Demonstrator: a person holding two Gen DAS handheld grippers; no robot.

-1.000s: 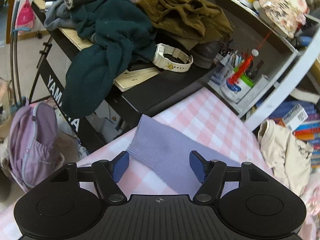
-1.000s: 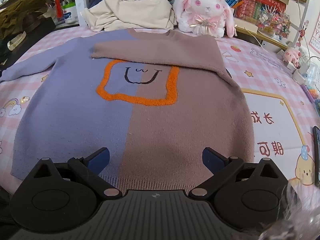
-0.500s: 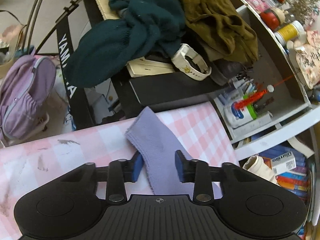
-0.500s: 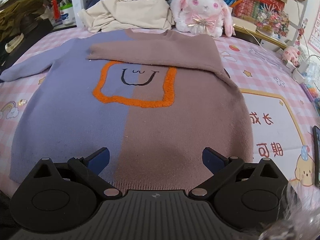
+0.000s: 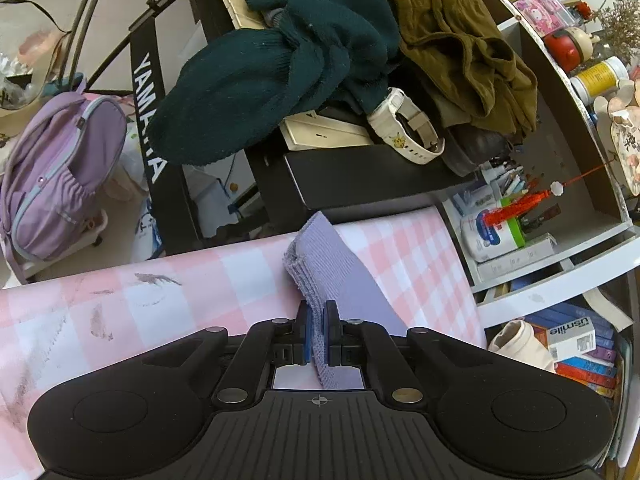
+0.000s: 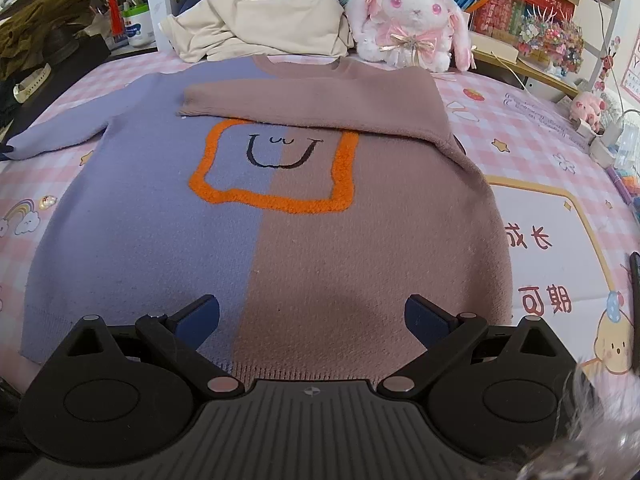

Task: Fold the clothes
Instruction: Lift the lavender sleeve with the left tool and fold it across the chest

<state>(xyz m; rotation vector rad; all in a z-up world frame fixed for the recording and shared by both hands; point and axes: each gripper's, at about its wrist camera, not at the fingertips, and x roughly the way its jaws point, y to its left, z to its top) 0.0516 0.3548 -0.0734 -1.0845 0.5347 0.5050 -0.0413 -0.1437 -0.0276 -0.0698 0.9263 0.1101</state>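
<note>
A sweater (image 6: 256,232), lilac on its left half and brown on its right, lies flat on the pink checked bedsheet (image 6: 532,152), with an orange square and a smiling face on the chest. Its brown sleeve (image 6: 312,104) is folded across the chest. Its lilac sleeve (image 6: 60,136) stretches out to the left. My left gripper (image 5: 317,332) is shut on the cuff of the lilac sleeve (image 5: 332,272), near the bed's edge. My right gripper (image 6: 312,316) is open and empty, just above the sweater's bottom hem.
A cream garment (image 6: 260,28) and a white plush rabbit (image 6: 408,24) sit behind the sweater, before bookshelves. A black keyboard stand (image 5: 360,176) beside the bed carries dark green (image 5: 280,60) and olive (image 5: 460,40) clothes and a white watch (image 5: 408,128). A lilac backpack (image 5: 56,172) stands on the floor.
My left gripper has closed from wide open onto the lilac sleeve cuff. My right gripper has stayed open, barely moving over the hem.
</note>
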